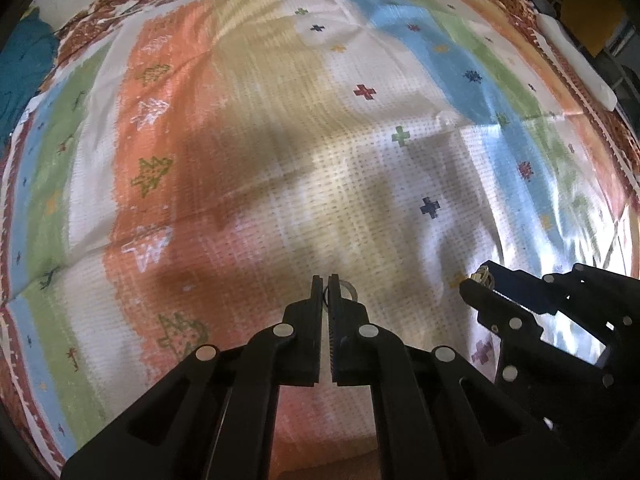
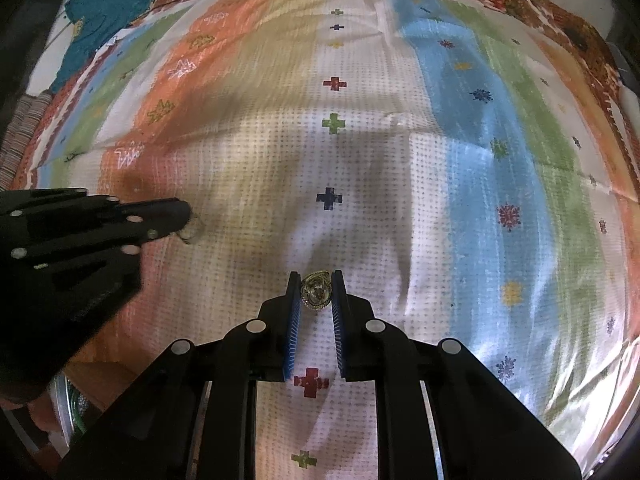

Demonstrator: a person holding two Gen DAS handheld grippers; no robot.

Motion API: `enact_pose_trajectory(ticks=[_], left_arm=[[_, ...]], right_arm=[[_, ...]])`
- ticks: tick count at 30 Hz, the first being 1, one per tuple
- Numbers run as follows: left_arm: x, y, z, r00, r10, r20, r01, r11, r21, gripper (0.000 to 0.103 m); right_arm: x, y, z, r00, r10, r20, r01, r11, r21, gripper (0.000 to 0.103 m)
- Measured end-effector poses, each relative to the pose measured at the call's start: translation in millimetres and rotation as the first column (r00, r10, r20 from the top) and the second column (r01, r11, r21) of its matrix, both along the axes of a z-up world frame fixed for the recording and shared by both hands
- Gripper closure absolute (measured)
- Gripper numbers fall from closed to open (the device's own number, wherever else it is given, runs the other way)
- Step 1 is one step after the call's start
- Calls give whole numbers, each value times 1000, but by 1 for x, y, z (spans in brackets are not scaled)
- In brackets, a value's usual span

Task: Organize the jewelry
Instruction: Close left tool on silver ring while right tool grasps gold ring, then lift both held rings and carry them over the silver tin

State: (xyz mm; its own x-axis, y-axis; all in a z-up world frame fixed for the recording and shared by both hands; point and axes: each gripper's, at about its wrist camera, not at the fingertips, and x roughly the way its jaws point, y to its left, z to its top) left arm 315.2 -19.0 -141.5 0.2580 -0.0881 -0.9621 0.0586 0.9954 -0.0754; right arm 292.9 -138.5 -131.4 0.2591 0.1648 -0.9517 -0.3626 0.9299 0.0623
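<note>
A colourful striped cloth (image 1: 280, 120) covers the surface below both grippers. My left gripper (image 1: 325, 284) points steeply down and is shut on a thin silvery ring (image 1: 347, 290), which sticks out beside its right finger. In the right wrist view this gripper (image 2: 188, 220) enters from the left with the pale ring (image 2: 193, 233) at its tip. My right gripper (image 2: 316, 280) is shut on an ornate gold ring (image 2: 316, 290), pinched between its blue pads. In the left wrist view it (image 1: 476, 284) shows at the lower right, with the gold ring (image 1: 481, 275) at its tips.
A teal garment (image 2: 108, 8) lies at the cloth's far left corner. A white oblong object (image 1: 576, 60) sits past the cloth's right border. A metal-rimmed container (image 2: 66, 412) shows partly at the lower left, under the left gripper.
</note>
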Motion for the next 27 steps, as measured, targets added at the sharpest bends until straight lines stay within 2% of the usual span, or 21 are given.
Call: enact_pose_trajectory(ticks=[9,22,27], left_arm=[[-25,12,28,999,7,48,-8,999,32,101],[-72,14,69,991,6,131,-6,1000,-1,101],[-84,15,75,989,6,147,-6,1000,-3,101]], right_arm=[[-16,4,19,999,21,41,-21,1000,4,87],[-39,8,41,995,48,87,-49,999,17,87],[-48,10,48,993,58,107,-60,998,16,87]])
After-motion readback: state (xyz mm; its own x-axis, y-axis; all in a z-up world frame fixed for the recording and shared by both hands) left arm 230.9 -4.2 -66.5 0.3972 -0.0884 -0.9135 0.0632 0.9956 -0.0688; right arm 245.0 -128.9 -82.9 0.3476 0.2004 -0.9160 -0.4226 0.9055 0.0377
